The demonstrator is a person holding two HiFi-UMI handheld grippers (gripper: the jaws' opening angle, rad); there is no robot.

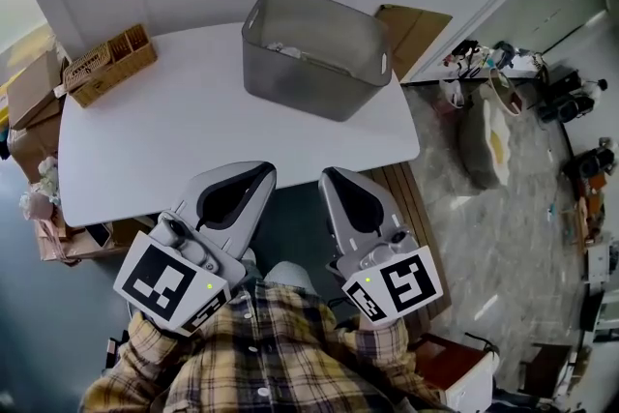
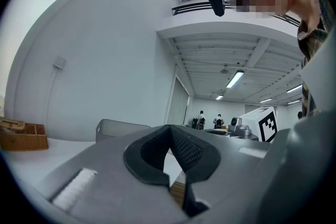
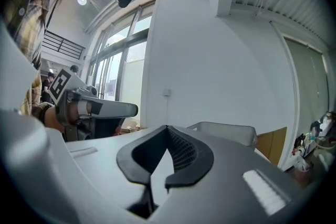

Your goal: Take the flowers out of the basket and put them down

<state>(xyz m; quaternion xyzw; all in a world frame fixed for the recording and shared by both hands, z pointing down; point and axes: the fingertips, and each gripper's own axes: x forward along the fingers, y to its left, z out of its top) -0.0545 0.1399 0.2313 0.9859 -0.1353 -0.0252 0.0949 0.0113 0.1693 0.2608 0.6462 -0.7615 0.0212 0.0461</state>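
Observation:
A grey translucent plastic basket [image 1: 314,53] stands at the far side of the white table [image 1: 184,140]. Something pale lies inside the basket; I cannot make out flowers there. My left gripper [image 1: 263,171] hovers over the table's near edge, its jaws closed tip to tip with nothing between them. My right gripper [image 1: 331,175] sits beside it, just off the near edge, also shut and empty. In the left gripper view the left gripper [image 2: 171,126] points level toward the basket [image 2: 118,128]. The right gripper [image 3: 168,127] faces the basket [image 3: 223,131] too.
A wicker box [image 1: 108,63] sits on the table's far left corner. Cardboard boxes [image 1: 29,102] crowd the floor at the left. A cardboard sheet [image 1: 416,24] leans behind the basket. Bags and gear [image 1: 493,126] litter the floor at the right.

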